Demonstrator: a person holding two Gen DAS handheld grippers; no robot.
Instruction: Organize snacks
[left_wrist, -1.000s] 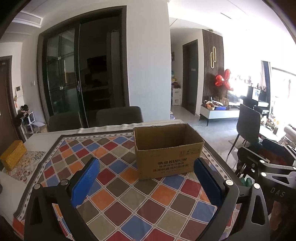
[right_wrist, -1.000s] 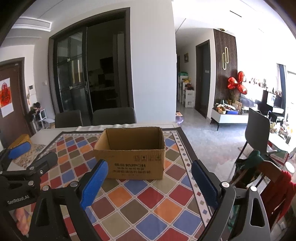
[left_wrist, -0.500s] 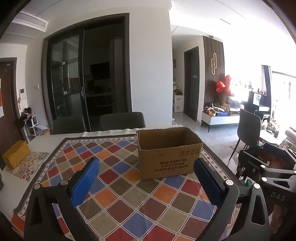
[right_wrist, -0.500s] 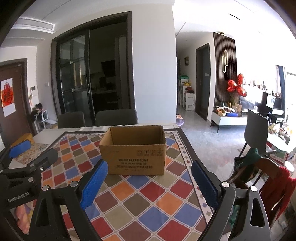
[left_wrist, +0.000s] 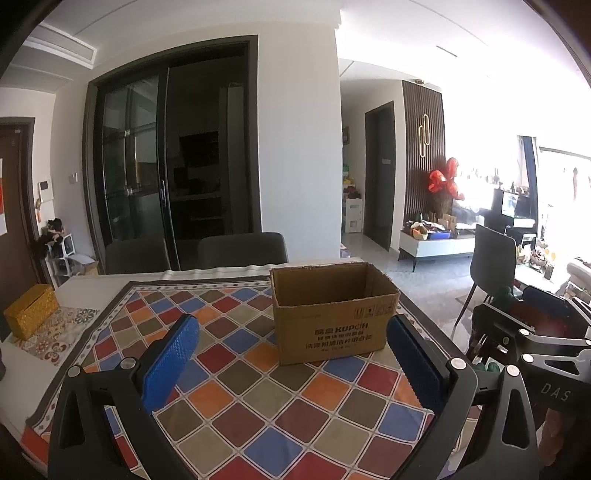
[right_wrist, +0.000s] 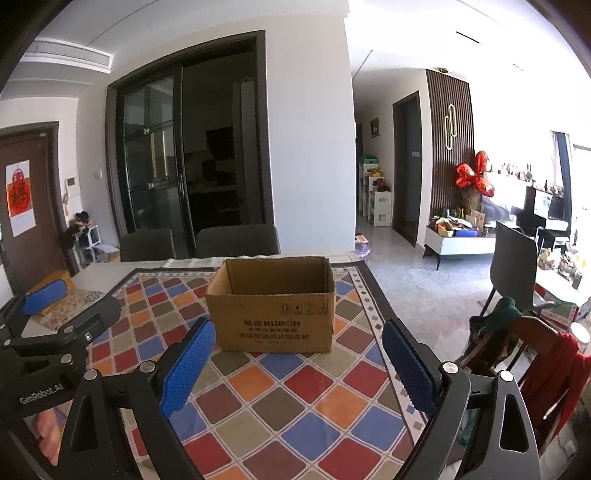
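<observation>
Hovering over the checkered cloth (left_wrist: 258, 402) on the tabletop (left_wrist: 92, 288): left tongs (left_wrist: 291, 354) spread wide, blue pads (left_wrist: 170, 358) pinching nothing. Same for right tongs (right_wrist: 299, 358), pads (right_wrist: 188, 365) wide apart and empty. Sitting upright on the cloth just beyond both pairs: 1 open cardboard box (right_wrist: 273, 314), flaps gone from view, inside hidden from this angle, printed side facing the cameras. Resting at the far left edge of the tabletop: yellow box (left_wrist: 29, 310). Tucked in behind the tabletop: 2 dark chairs (right_wrist: 236, 240).
</observation>
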